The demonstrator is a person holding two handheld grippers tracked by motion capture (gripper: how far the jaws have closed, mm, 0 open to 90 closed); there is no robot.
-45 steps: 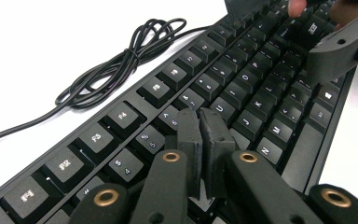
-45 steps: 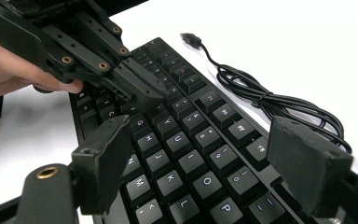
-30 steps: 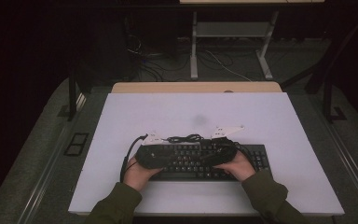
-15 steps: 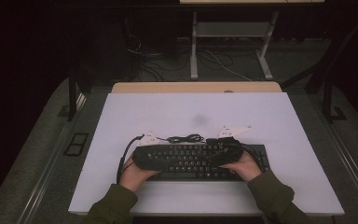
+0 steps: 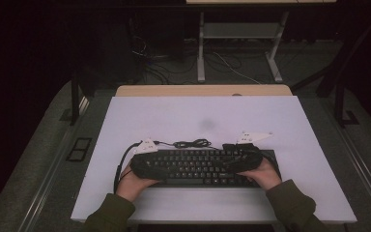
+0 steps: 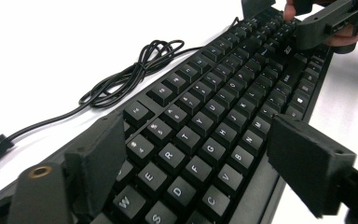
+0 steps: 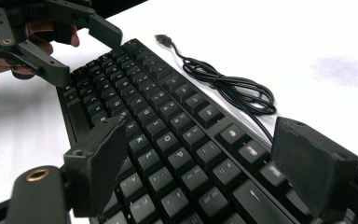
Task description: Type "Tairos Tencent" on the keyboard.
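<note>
A: In the high view, one keyboard (image 5: 200,166) lies on the table (image 5: 193,116) near the person's edge, its cable (image 5: 191,143) coiled just behind it. The left gripper (image 5: 147,162) is at its left end, the right gripper (image 5: 244,157) at its right.

B: Holding it?

A: Hard to tell from above; it is dark. In the left gripper view the left gripper (image 6: 200,163) has its jaws well apart, astride the keyboard (image 6: 214,107) over the keys, pads clear of it. They have just been opening, so that end looks let go.

B: And the other?

A: In the right gripper view, the right gripper (image 7: 196,163) is the same: jaws wide above the keyboard (image 7: 168,121), gripping nothing.

B: How should the step go?

A: Probably both should lift straight up, clear of the keycaps, so nothing drags the keyboard or snags the cable (image 7: 228,86).

B: Counts?

A: One keyboard, one cable, two grippers, two hands.
</note>
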